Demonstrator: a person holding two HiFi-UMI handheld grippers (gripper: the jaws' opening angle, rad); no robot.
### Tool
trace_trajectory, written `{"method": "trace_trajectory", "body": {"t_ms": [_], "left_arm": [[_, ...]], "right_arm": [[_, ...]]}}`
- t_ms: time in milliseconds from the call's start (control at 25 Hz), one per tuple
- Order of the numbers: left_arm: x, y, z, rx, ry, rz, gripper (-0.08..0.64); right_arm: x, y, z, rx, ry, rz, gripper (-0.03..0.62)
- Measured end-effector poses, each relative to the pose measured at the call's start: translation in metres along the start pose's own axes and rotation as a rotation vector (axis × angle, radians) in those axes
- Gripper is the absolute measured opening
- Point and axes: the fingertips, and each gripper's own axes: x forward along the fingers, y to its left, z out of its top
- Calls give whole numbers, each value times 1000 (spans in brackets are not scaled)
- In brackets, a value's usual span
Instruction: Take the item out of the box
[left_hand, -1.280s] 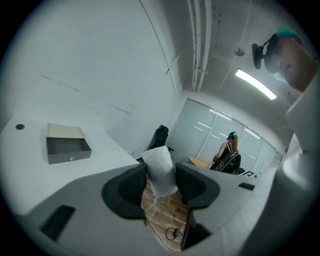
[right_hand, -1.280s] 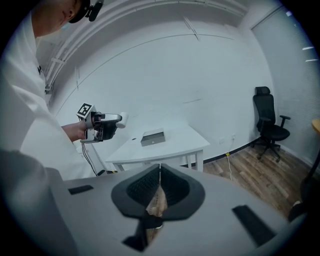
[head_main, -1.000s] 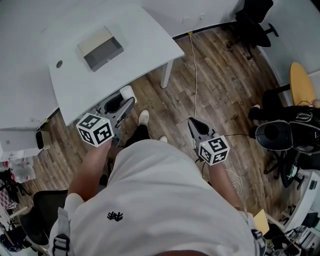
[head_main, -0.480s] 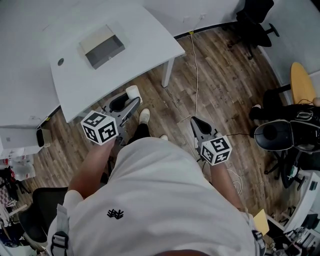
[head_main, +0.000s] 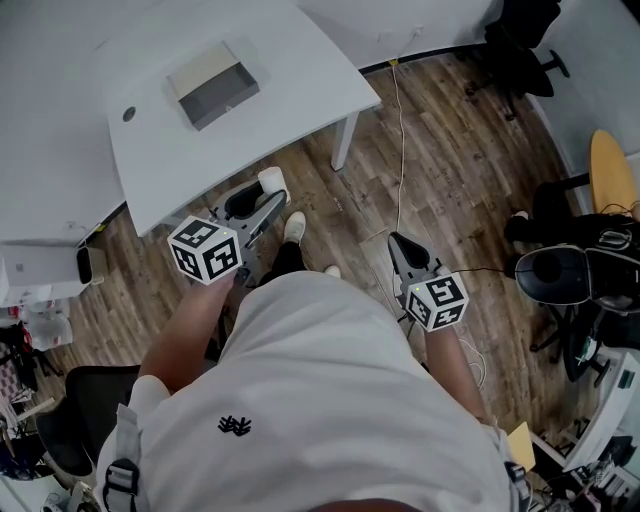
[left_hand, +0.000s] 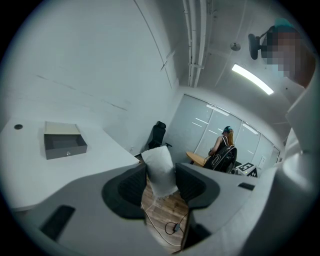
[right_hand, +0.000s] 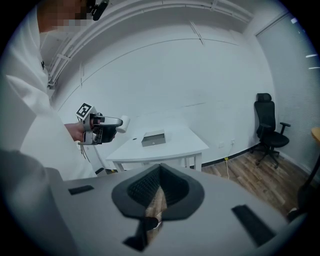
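A shallow grey box (head_main: 212, 84) with a pale top lies on the white table (head_main: 300, 70); it also shows in the left gripper view (left_hand: 62, 142) and, small, in the right gripper view (right_hand: 153, 138). My left gripper (head_main: 262, 197) hovers over the floor just off the table's near edge. It is shut on a white soft item (head_main: 268, 181), which stands up between the dark pads (left_hand: 160, 170). My right gripper (head_main: 398, 245) is lower right over the wooden floor, jaws shut with nothing between them (right_hand: 160, 175). From the right gripper view, the left gripper (right_hand: 102, 127) carries the white item (right_hand: 122, 123).
A white cable (head_main: 398, 150) runs across the wooden floor. Black office chairs stand at the far right (head_main: 520, 45) and right (head_main: 570, 270). A small white unit (head_main: 45, 265) sits at the left. A person with a backpack (left_hand: 224, 150) stands far off.
Both grippers have drifted slightly right and up in the head view as the view shifted. The left gripper still holds the white item.
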Motion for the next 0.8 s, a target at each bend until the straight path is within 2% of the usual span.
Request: {"method": "trace_trajectory", "body": {"t_ms": [800], "left_arm": [[11,-3,-1,2,25,6,184]], "right_arm": [[-1,-3,-3,-24,16,-3,6]]}}
